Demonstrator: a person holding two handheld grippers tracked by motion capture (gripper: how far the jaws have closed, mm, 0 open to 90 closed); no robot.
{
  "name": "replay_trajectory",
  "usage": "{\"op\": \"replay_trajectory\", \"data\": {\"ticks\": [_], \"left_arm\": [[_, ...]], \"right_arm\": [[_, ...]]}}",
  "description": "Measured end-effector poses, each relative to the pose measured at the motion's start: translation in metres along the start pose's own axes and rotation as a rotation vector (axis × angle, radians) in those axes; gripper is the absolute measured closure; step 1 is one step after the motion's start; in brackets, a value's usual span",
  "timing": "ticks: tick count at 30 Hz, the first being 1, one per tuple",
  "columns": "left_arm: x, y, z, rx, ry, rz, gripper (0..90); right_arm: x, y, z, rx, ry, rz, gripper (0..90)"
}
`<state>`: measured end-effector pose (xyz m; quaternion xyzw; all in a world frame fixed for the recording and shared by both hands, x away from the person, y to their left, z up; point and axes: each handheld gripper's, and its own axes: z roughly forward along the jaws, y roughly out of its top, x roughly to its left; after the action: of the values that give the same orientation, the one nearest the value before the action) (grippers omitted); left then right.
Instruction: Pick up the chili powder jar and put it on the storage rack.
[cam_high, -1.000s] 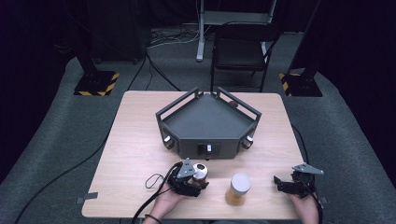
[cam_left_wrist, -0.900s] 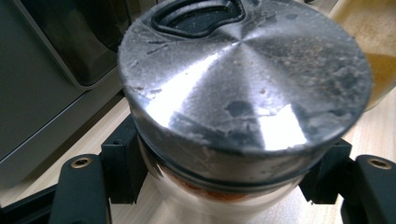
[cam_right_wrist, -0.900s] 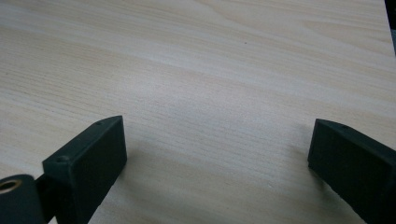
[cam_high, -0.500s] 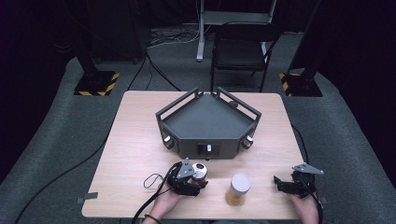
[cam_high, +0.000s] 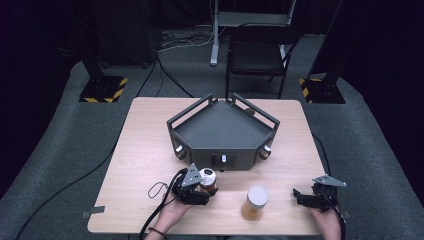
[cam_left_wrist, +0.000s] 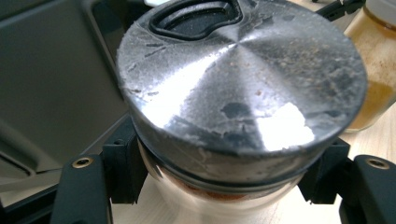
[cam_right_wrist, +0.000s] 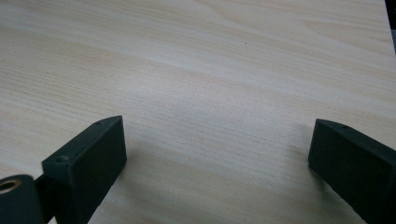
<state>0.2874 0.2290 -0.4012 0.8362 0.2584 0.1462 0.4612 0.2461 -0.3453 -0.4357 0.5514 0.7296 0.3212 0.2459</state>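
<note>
My left gripper (cam_high: 204, 188): its two black jaws are clamped on the body of a small shaker jar, one pad on each side, just under the lid.
Change from a second ago: my left jaws drew in a shade tighter on the jar. In the high view the jar, both hands and everything else on the table sit where they were.
Shaker jar (cam_left_wrist: 224, 116): a small clear jar with a round brushed-metal lid, reddish contents showing at the lid's lower edge. It sits near the front of the wooden table (cam_high: 145, 150), just in front of the tray.
Jar's direction: its long axis runs up and down, lid up. In the left gripper view the lid tips slightly toward the camera; whether the base touches the table I cannot tell.
Lid detail: a dark kidney-shaped opening sits at the lid's far edge.
Neighbouring jar (cam_high: 255, 202): a taller jar of yellow-brown powder with a pale lid, upright, near the shaker jar and apart from it, between my two hands.
Tray (cam_high: 222, 131): a dark grey five-sided tray with raised rails, at the table's middle.
My right gripper (cam_high: 300, 196): jaws spread wide over bare wood, nothing between them, well apart from both jars.
</note>
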Motion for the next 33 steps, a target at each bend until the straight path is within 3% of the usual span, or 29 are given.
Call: {"op": "replay_trajectory", "data": {"ticks": [33], "left_arm": [[0.021,0.047,-0.039,-0.017,0.059,-0.010,30.5]], "right_arm": [[0.000,0.000,0.000,0.000,0.000,0.001,3.2]]}}
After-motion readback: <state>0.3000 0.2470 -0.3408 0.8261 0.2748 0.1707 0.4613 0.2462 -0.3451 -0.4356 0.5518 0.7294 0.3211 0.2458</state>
